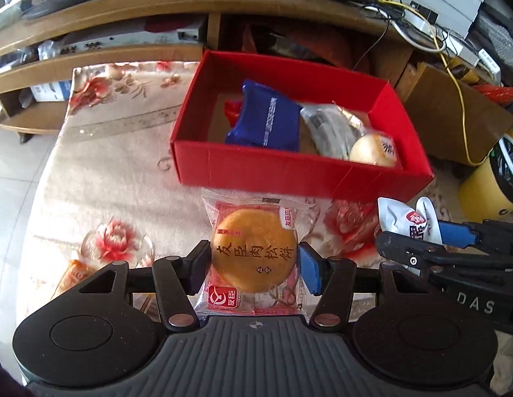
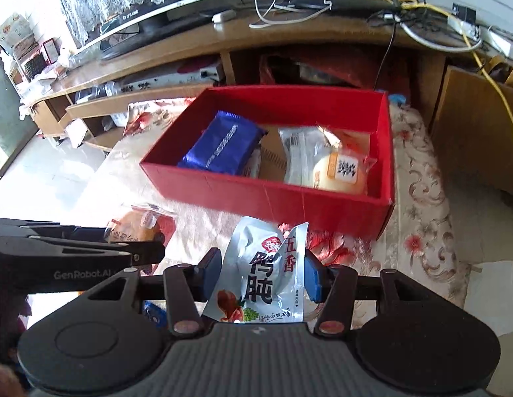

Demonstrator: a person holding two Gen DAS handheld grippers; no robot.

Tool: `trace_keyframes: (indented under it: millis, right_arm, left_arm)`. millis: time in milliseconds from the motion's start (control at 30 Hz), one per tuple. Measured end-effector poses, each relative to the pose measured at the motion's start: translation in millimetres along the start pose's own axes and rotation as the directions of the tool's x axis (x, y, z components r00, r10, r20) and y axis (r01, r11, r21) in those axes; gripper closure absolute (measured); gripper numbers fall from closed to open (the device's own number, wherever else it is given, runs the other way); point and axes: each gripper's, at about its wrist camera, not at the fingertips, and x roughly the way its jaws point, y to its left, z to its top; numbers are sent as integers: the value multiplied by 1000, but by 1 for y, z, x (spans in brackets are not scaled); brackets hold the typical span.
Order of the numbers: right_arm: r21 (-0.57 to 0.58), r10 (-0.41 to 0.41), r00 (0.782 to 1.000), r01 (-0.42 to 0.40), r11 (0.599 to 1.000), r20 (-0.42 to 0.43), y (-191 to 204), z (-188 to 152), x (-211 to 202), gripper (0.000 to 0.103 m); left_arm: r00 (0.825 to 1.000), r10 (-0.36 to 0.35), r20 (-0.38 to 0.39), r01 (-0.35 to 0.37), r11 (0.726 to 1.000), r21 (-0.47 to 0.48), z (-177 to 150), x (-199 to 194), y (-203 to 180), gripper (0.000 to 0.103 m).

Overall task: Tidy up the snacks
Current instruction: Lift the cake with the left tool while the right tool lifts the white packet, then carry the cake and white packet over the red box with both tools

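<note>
Snacks fill my red box in the left view: 1 blue packet, 1 grey wrapper, 1 round bun. My left gripper has its jaws clamped on 1 pastry above the surface. In the right view, my right gripper has its jaws clamped on 1 silver pouch before that box.

One red box is holding three snack packs; two more packs are being held, one pastry and one silver pouch.
</note>
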Motion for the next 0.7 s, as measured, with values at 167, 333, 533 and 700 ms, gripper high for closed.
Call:
trace_keyframes:
  millis: [167, 333, 533, 700]
  right_arm:
    - [19, -22, 999, 22, 1000, 26, -1, 2, -14, 56]
    - [8, -76, 997, 75, 997, 24, 5, 1, -31, 56]
    - [-12, -113, 993, 114, 993, 46, 13, 18, -41, 56]
    - [7, -96, 993, 96, 995, 73, 14, 37, -38, 56]
  left_arm:
    - [999, -25, 27, 24, 999, 46, 5, -8, -13, 40]
    - [996, -79, 53, 76, 996, 41, 7, -15, -17, 40]
    - [988, -123, 91, 121, 992, 26, 18, -24, -15, 40]
    - [986, -114, 119, 113, 994, 11, 34, -24, -11, 40]
